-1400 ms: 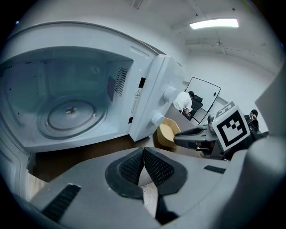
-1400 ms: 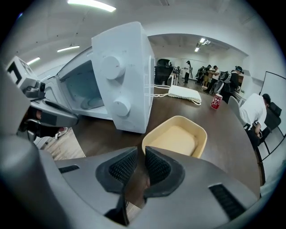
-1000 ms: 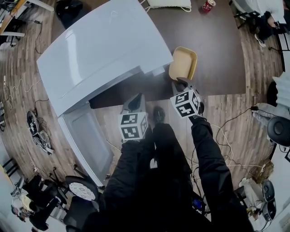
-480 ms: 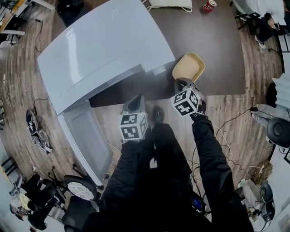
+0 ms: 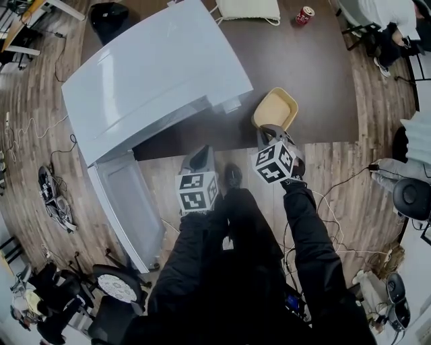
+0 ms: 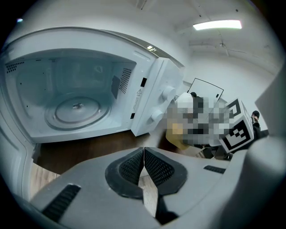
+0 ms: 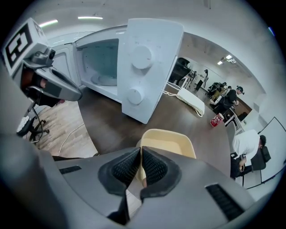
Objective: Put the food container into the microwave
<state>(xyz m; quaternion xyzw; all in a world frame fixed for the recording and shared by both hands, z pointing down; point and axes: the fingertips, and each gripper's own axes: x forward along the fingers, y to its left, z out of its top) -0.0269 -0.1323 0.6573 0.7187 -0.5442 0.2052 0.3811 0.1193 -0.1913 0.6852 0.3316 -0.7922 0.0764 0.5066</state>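
The pale yellow food container (image 5: 275, 109) is at the table's near edge, right of the white microwave (image 5: 155, 74). My right gripper (image 5: 268, 129) is shut on its near rim; in the right gripper view the rim sits between the pads and the container (image 7: 167, 141) extends forward from the gripper (image 7: 140, 165). I cannot tell whether it rests on the table. The microwave door (image 5: 128, 202) hangs open to the left, and the cavity with its glass turntable (image 6: 77, 112) holds nothing. My left gripper (image 5: 200, 156) is shut on nothing in front of the cavity, its pads (image 6: 143, 167) touching.
The dark brown table (image 5: 316, 81) carries a red can (image 5: 304, 15) and a white object (image 5: 248, 9) at its far side. The microwave's control panel with two knobs (image 7: 143, 67) stands between the container and the cavity. Cables and chairs lie on the wooden floor around.
The container has turned a little in my right gripper and shifted slightly toward the table's near edge. My left gripper has stayed where it was.
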